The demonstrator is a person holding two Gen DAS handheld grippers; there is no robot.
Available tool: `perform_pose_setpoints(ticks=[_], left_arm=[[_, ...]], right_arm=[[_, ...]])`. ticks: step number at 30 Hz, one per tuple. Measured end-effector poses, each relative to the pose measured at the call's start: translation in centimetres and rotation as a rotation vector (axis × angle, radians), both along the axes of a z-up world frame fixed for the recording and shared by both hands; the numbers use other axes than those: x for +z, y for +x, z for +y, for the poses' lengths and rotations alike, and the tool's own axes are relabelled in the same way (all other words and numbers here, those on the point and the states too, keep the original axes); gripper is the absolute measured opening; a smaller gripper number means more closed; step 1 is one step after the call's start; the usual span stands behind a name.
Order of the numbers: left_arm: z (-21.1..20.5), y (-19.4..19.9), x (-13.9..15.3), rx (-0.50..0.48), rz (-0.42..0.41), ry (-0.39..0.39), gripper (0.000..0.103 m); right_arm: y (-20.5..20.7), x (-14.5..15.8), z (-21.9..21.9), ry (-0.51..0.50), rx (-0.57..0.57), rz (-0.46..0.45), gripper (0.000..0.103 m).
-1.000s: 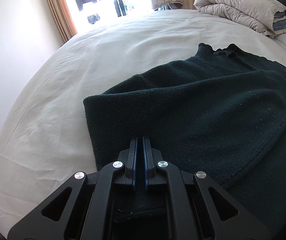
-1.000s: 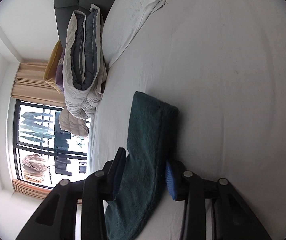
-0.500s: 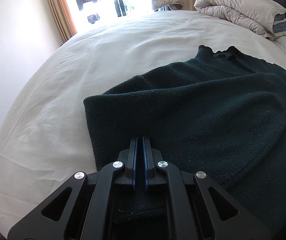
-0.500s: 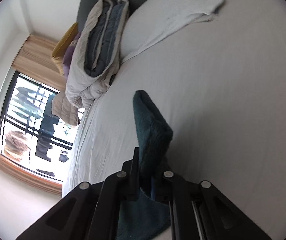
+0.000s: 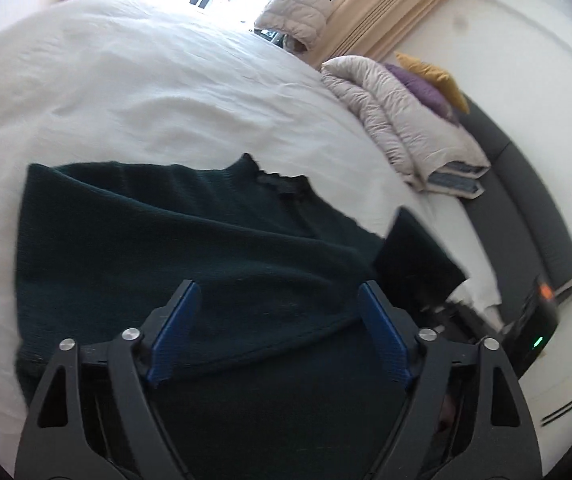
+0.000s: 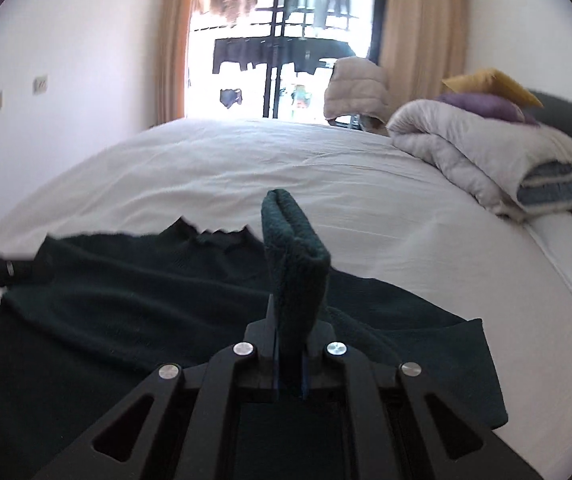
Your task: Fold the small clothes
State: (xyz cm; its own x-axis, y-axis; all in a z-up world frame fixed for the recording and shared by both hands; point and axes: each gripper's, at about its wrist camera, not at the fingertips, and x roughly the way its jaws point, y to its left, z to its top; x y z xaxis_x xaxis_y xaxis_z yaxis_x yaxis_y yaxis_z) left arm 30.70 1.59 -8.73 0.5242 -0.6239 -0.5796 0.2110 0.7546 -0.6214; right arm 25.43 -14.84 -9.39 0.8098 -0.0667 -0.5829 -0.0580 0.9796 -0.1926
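The dark green knitted sweater (image 6: pixel 134 312) lay spread on the white bed sheet (image 6: pixel 246 168). The right gripper (image 6: pixel 290 364) was shut tight on the sweater's thick cuff (image 6: pixel 294 256), which stood up between its jaws above the sweater's body. To do this fold well, I think the sleeve should be carried across the chest, laid flat and smoothed, and let go only once it rests there. Pulling hard could drag the whole sweater out of shape.

The left gripper (image 5: pixel 278 336) had just been opening. Its blue pads (image 5: pixel 174 332) stood wide apart with nothing pinched between them. It hung over the sweater's near side, the knit lying below the pads.
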Motion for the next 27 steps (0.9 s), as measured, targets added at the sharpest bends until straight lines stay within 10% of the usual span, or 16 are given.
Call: perform_pose_setpoints(ticks=[6, 19, 21, 27], left_arm=[[-1.6, 3.1, -2.5, -0.089, 0.228, -0.227, 0.083], [-5.6, 6.8, -3.4, -0.17, 0.32, -0.192, 0.08], [-5.8, 7.0, -3.9, -0.174, 0.329, -0.188, 0.028], [-6.4, 6.8, -4.4, -0.18, 0.306, -0.167, 0.006]], right_arm=[[-0.6, -2.2, 5.0, -0.174, 0.064, -0.02, 0.008], [-1.8, -3.9, 8.0, -0.402, 0.146, -0.091, 0.008], [-1.9, -4.1, 8.3, -0.427, 0.161, -0.098, 0.008], [-1.6, -4.1, 8.3, -0.399, 0.183, -0.076, 0.01]])
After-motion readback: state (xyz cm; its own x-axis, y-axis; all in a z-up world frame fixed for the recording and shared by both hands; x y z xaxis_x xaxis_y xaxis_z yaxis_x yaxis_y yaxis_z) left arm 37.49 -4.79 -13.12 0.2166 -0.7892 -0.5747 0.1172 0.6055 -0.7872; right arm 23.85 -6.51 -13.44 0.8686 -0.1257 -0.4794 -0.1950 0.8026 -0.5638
